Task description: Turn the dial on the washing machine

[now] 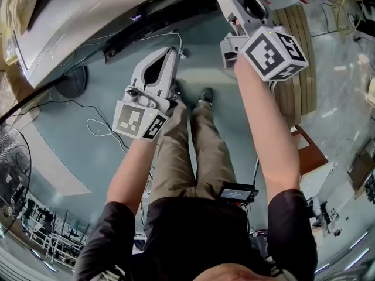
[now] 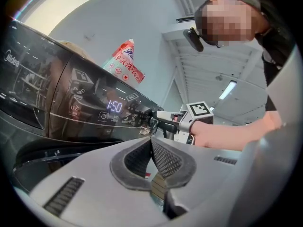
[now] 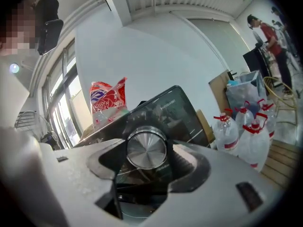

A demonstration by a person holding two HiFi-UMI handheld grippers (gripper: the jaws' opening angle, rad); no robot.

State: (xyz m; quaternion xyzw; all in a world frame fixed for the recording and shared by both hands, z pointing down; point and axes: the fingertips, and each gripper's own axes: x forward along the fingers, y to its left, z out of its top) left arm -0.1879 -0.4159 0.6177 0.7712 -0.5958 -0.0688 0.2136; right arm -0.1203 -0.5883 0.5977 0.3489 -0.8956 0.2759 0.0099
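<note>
My left gripper (image 2: 151, 144) is empty, 2 jaws pressed together, hanging near the washing machine (image 1: 88, 16) front, just below the dark control panel (image 2: 61, 98). The panel's display (image 2: 114, 106) reads 1:50, and a red bag (image 2: 125, 63) sits on the machine top. Right of that, at the panel's right end, the silver dial (image 3: 147, 146) sits between the 2 jaws of my right gripper (image 3: 147, 161), which are clamped on its sides. Far right, past the machine, a cluster of clear bottles (image 3: 244, 126) with red caps stands.
</note>
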